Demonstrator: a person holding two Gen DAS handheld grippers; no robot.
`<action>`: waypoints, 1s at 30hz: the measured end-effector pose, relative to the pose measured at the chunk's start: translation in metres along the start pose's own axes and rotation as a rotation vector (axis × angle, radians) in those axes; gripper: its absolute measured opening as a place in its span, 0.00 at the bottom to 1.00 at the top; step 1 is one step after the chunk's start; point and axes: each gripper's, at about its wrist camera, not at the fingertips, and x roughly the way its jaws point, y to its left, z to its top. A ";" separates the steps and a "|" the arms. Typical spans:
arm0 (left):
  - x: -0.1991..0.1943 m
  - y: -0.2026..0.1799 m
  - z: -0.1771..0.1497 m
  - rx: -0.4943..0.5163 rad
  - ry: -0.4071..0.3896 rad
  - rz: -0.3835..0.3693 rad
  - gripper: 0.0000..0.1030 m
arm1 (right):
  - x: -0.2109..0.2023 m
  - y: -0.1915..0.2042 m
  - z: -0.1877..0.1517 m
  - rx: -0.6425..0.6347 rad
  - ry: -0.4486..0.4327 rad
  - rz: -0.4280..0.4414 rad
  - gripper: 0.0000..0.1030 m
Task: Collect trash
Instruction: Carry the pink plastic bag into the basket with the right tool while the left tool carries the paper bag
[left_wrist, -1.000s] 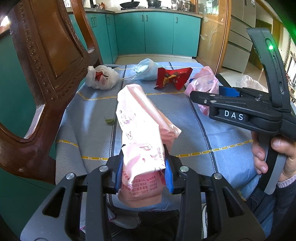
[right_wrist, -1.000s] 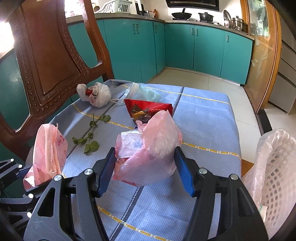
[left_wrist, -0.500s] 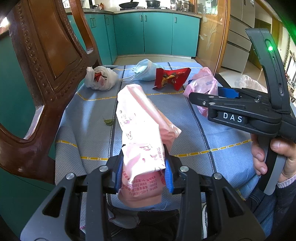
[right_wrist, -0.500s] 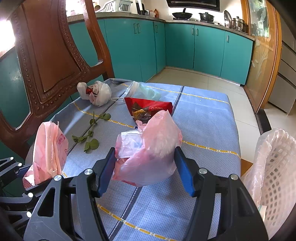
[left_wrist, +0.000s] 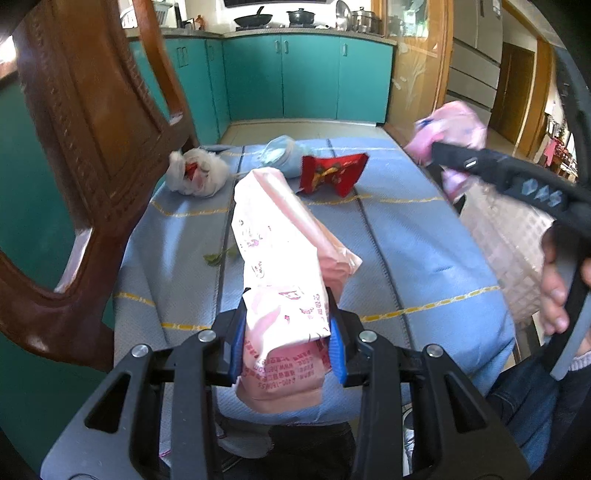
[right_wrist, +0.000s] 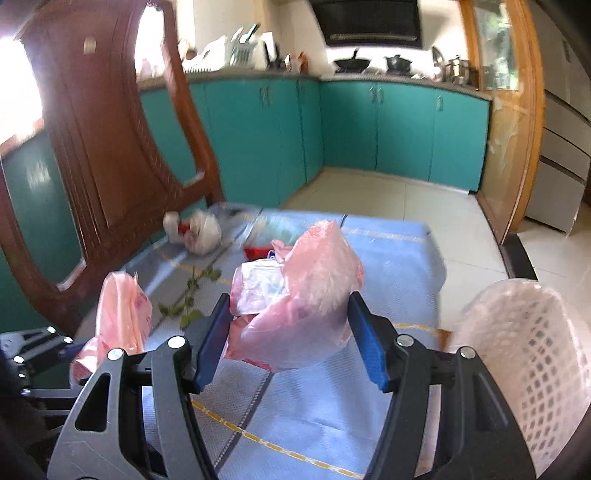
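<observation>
My left gripper (left_wrist: 286, 345) is shut on a long pink printed wrapper (left_wrist: 280, 251) that sticks up over the near end of the blue tablecloth (left_wrist: 406, 243). My right gripper (right_wrist: 291, 341) is shut on a crumpled pink plastic bag (right_wrist: 306, 291), held above the cloth; the same bag (left_wrist: 452, 127) shows blurred at upper right in the left wrist view. A white lattice waste basket (right_wrist: 532, 354) lined with clear plastic stands off the table's right edge. On the far cloth lie a red snack packet (left_wrist: 332, 171), a white knotted bag (left_wrist: 195, 173) and a pale blue bag (left_wrist: 280, 155).
A carved wooden chair back (left_wrist: 92, 147) rises close on the left. A leafy green twig (right_wrist: 188, 295) lies on the cloth. Teal kitchen cabinets (right_wrist: 369, 129) and a tiled floor (right_wrist: 406, 195) lie beyond. A hand (left_wrist: 557, 291) grips the right tool's handle.
The right gripper has risen and swung toward the right with the pink bag, bringing the basket nearer in its view. The left gripper has held still with its wrapper.
</observation>
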 end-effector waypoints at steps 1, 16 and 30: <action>0.000 -0.004 0.004 0.010 -0.001 -0.014 0.36 | -0.013 -0.012 0.001 0.020 -0.027 -0.003 0.61; 0.011 -0.170 0.065 0.270 -0.085 -0.361 0.36 | -0.100 -0.199 -0.079 0.542 0.048 -0.312 0.69; 0.038 -0.176 0.072 0.196 -0.089 -0.374 0.69 | -0.123 -0.218 -0.084 0.713 -0.089 -0.270 0.81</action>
